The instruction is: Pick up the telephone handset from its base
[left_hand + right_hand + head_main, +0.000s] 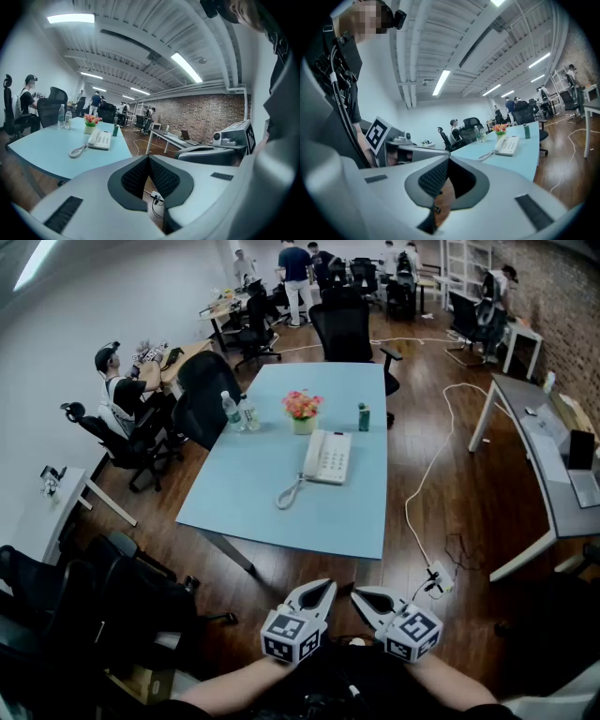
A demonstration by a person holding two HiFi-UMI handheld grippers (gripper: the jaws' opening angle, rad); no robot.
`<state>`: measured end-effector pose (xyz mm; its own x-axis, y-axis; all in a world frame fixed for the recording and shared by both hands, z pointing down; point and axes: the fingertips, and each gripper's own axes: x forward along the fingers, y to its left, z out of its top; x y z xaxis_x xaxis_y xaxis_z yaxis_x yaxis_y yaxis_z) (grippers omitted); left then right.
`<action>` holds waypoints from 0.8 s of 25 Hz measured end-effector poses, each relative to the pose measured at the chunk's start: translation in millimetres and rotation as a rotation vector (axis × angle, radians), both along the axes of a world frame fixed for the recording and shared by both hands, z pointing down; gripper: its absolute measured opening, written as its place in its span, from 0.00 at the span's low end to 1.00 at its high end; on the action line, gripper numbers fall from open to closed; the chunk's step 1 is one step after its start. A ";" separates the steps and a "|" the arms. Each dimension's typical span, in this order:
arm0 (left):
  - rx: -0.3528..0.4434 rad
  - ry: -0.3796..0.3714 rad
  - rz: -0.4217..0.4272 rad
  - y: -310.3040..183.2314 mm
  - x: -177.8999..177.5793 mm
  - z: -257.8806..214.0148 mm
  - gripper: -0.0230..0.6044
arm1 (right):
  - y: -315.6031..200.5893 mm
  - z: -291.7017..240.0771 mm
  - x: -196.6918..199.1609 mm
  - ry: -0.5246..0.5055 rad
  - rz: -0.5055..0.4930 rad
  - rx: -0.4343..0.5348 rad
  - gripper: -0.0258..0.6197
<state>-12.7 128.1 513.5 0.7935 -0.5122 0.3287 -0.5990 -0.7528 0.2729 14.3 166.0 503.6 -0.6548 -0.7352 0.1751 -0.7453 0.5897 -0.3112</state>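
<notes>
A white telephone (330,457) lies near the middle of a light blue table (281,521), its handset (311,455) resting on the left side of the base. A coiled cord (289,493) trails toward me. Both grippers hang close to my body, well short of the table's near edge. My left gripper (323,589) and my right gripper (361,594) are each shut with nothing between their fingers. The telephone (100,139) appears far off in the left gripper view, beyond the shut left gripper (148,157). In the right gripper view the telephone (507,145) is equally distant beyond the right gripper (448,159).
A flower pot (303,412), two water bottles (232,412) and a green bottle (364,416) stand behind the phone. Black office chairs (202,395) ring the table. A power strip (438,579) and cable lie on the wood floor at right, by a grey desk (544,465). People sit and stand farther back.
</notes>
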 end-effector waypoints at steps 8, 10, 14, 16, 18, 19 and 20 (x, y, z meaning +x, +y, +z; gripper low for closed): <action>-0.004 -0.011 -0.005 -5.0 -1.6 2.5 0.04 | -5.1 2.8 0.0 -0.011 0.000 -0.003 0.07; -0.004 -0.011 -0.004 -6.1 -2.1 3.5 0.04 | -6.3 3.1 -0.3 -0.013 0.001 -0.001 0.07; -0.004 -0.010 0.004 -9.2 0.9 4.4 0.04 | -7.9 3.7 2.7 -0.015 0.013 0.004 0.07; -0.003 -0.012 0.017 -9.0 5.6 4.4 0.04 | -7.7 2.9 7.1 -0.018 0.027 0.006 0.07; -0.002 -0.015 0.033 -8.3 11.1 3.2 0.04 | -7.5 1.9 12.1 -0.021 0.042 0.007 0.07; 0.000 -0.016 0.040 -8.5 13.4 2.6 0.04 | -7.7 1.6 14.1 -0.022 0.049 0.007 0.07; 0.001 -0.016 0.045 -9.3 15.3 2.3 0.04 | -8.2 1.5 15.6 -0.020 0.055 0.008 0.07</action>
<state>2.6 118.7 515.8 0.8106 -0.4762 0.3408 -0.5685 -0.7794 0.2632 29.9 157.8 505.1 -0.6169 -0.7713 0.1562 -0.7700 0.5506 -0.3222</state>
